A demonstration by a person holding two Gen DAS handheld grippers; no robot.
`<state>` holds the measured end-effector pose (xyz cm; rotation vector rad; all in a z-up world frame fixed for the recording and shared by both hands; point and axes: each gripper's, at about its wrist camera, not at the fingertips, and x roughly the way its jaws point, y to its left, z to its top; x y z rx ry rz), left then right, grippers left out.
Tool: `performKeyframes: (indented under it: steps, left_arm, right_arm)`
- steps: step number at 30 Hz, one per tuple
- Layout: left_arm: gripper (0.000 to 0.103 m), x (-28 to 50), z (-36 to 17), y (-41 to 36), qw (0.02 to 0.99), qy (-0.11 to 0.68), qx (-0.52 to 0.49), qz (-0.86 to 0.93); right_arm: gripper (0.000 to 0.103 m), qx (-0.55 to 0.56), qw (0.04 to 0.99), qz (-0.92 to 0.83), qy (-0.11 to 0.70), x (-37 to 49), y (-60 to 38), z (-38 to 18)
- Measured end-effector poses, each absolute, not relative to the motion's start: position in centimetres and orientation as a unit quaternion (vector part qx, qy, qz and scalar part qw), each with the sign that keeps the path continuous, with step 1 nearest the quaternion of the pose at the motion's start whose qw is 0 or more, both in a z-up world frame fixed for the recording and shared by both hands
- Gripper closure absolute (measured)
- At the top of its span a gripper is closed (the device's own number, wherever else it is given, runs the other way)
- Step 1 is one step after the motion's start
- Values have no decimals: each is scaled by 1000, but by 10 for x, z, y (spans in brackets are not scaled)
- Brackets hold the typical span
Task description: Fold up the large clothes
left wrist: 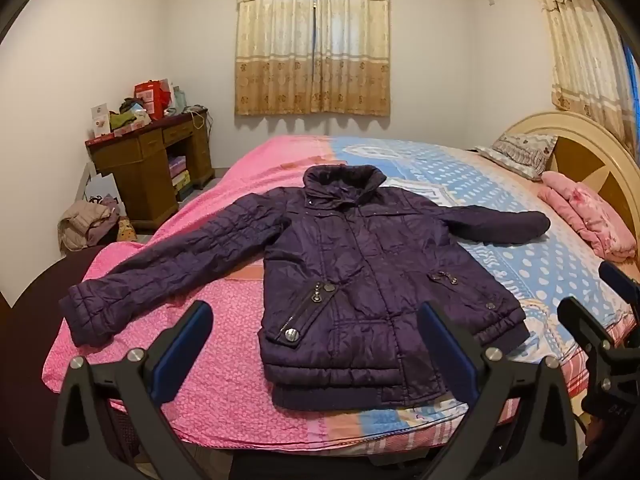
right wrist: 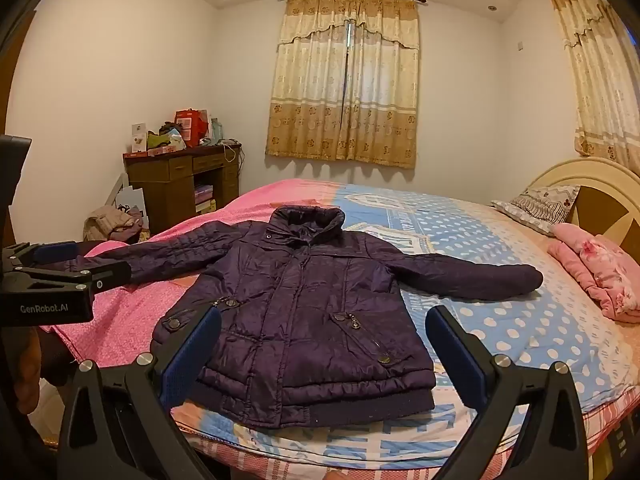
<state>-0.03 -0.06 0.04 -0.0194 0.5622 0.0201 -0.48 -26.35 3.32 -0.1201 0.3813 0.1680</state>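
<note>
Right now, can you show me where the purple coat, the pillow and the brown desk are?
Coat (left wrist: 360, 264): left wrist view, middle of its front.
Pillow (right wrist: 544, 206): right wrist view, patterned top, by the headboard.
Desk (left wrist: 148, 160): left wrist view, wooden front, in the corner.

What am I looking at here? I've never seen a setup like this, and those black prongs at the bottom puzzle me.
The prongs are hand-held grippers; a person holds one in each hand. Each picture comes from a camera on one gripper. The left gripper and right gripper are both open, holding nothing. A purple jacket lies flat, front up, sleeves spread, on the bed. A folded pink blanket and a pillow lie near the headboard.
</note>
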Motion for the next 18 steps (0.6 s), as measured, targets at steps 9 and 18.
performKeyframes:
  steps: [9, 18]
  left_arm:
    - [0, -3, -3, 8, 964, 266, -22, 11]
    - [0, 0, -1, 5, 963, 269, -13, 14]
  right_arm:
    - [1, -59, 977, 83, 189, -5, -264, 32]
    - [1, -58, 977, 83, 189, -5, -265, 32]
